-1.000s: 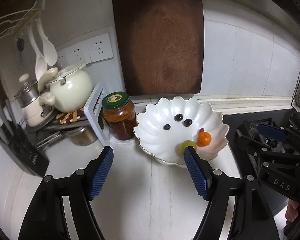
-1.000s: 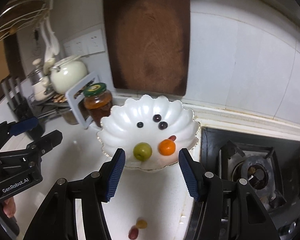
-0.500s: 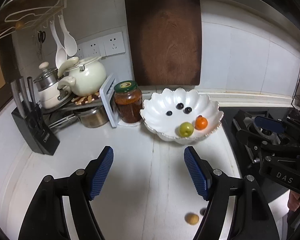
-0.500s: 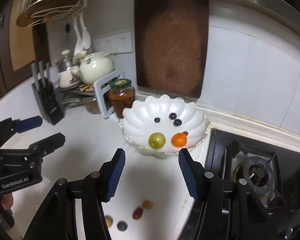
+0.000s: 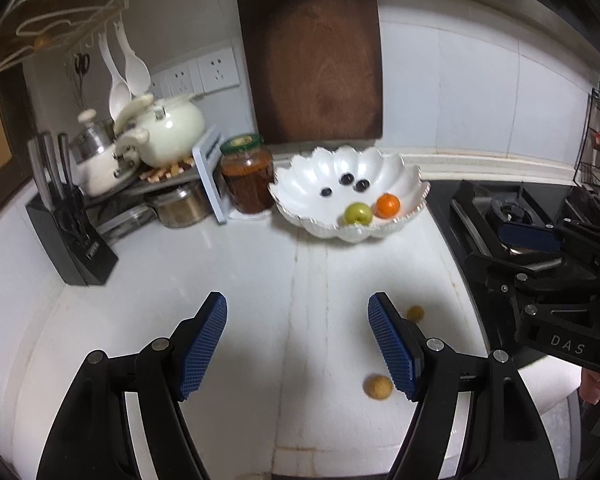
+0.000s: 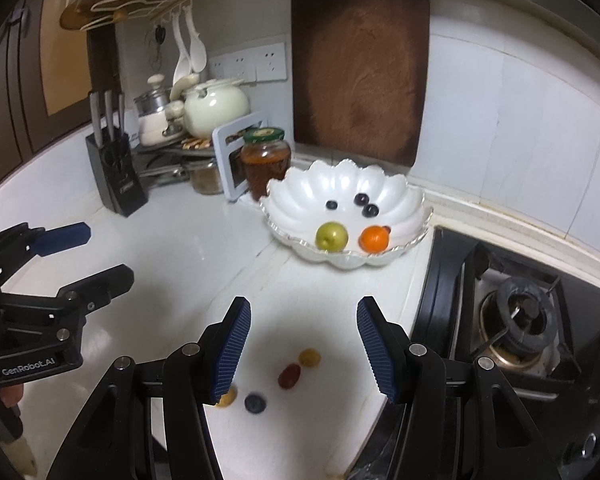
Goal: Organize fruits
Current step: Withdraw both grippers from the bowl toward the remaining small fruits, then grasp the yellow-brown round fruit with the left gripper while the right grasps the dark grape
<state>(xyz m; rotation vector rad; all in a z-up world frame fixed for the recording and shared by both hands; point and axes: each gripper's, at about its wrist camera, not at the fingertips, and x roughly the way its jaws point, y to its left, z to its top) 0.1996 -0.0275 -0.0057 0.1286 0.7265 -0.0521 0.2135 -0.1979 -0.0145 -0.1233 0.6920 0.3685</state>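
Note:
A white scalloped bowl (image 5: 404,178) (image 6: 408,196) stands at the back of the white counter and holds a green fruit (image 5: 357,213) (image 6: 331,236), an orange fruit (image 5: 388,205) (image 6: 374,239) and three dark berries (image 6: 362,199). Loose on the counter near me lie two yellow fruits (image 5: 378,387) (image 6: 309,357), a red one (image 6: 289,375) and a dark berry (image 6: 255,403). My left gripper (image 5: 298,344) is open and empty above the counter. My right gripper (image 6: 303,346) is open and empty above the loose fruits.
A jar (image 5: 247,178) stands left of the bowl, with a rack of pots (image 5: 160,148) and a knife block (image 5: 70,240) further left. A wooden cutting board (image 5: 310,56) leans on the wall. A gas stove (image 6: 516,320) borders the counter's right edge.
Both grippers have pulled back and up from the bowl. The loose fruits on the near counter have come into view. Both stay open.

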